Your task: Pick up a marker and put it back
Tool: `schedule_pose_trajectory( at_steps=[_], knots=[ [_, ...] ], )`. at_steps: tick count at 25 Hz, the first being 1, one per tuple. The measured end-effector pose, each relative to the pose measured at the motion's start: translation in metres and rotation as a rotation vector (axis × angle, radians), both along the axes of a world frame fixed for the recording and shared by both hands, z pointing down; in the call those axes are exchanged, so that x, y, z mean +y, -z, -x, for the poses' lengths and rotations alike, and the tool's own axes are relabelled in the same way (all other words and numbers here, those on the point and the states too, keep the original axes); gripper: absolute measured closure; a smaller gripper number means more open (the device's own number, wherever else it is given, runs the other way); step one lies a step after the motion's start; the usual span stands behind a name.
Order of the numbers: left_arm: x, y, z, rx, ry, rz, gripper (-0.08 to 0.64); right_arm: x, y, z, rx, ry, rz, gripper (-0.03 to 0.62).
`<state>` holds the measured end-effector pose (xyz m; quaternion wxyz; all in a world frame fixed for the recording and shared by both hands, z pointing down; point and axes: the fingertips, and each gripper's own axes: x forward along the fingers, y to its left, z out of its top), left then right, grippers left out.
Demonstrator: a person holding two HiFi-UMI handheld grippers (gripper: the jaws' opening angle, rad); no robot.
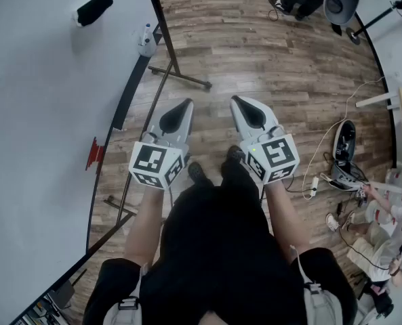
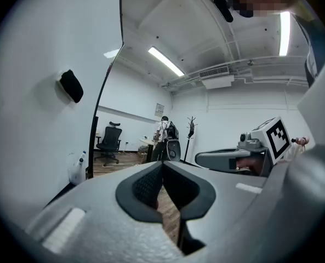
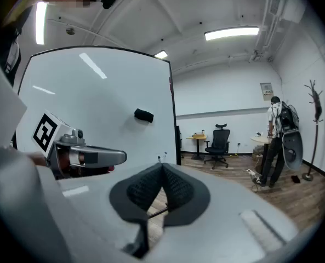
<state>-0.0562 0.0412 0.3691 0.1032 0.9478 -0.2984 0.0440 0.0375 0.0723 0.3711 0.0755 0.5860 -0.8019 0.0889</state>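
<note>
My left gripper (image 1: 185, 103) and my right gripper (image 1: 236, 100) are held side by side above the wood floor, both shut with nothing between their fingers. The whiteboard (image 1: 38, 114) stands to their left. On it sit a black eraser (image 1: 94, 8) and, at its lower edge, a small red object (image 1: 94, 154); I cannot tell whether that is a marker. In the left gripper view the jaws of the left gripper (image 2: 162, 163) meet at their tips. The right gripper view shows the right gripper (image 3: 162, 166) the same way, with the eraser (image 3: 144, 115) beyond.
A white spray bottle (image 1: 146, 40) stands on the board's dark tray (image 1: 127, 90). The board's stand leg (image 1: 187, 80) reaches across the floor. Cables and devices (image 1: 343, 154) lie at the right. A person (image 3: 277, 141) and an office chair (image 3: 220, 141) are further back.
</note>
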Motion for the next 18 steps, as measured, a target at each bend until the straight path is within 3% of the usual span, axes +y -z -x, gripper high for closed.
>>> schedule_pose_trajectory(
  at_steps=[7, 13, 18],
  knots=[
    [0.004, 0.003, 0.005, 0.002, 0.003, -0.001, 0.549, 0.005, 0.005, 0.003, 0.003, -0.004, -0.006, 0.592],
    [0.006, 0.0, 0.015, 0.005, 0.016, 0.007, 0.549, 0.007, 0.007, -0.001, -0.086, -0.045, -0.037, 0.591],
    [0.003, -0.005, 0.025, 0.007, 0.028, 0.016, 0.549, 0.006, 0.007, 0.004, -0.074, -0.043, -0.046, 0.591]
  ],
)
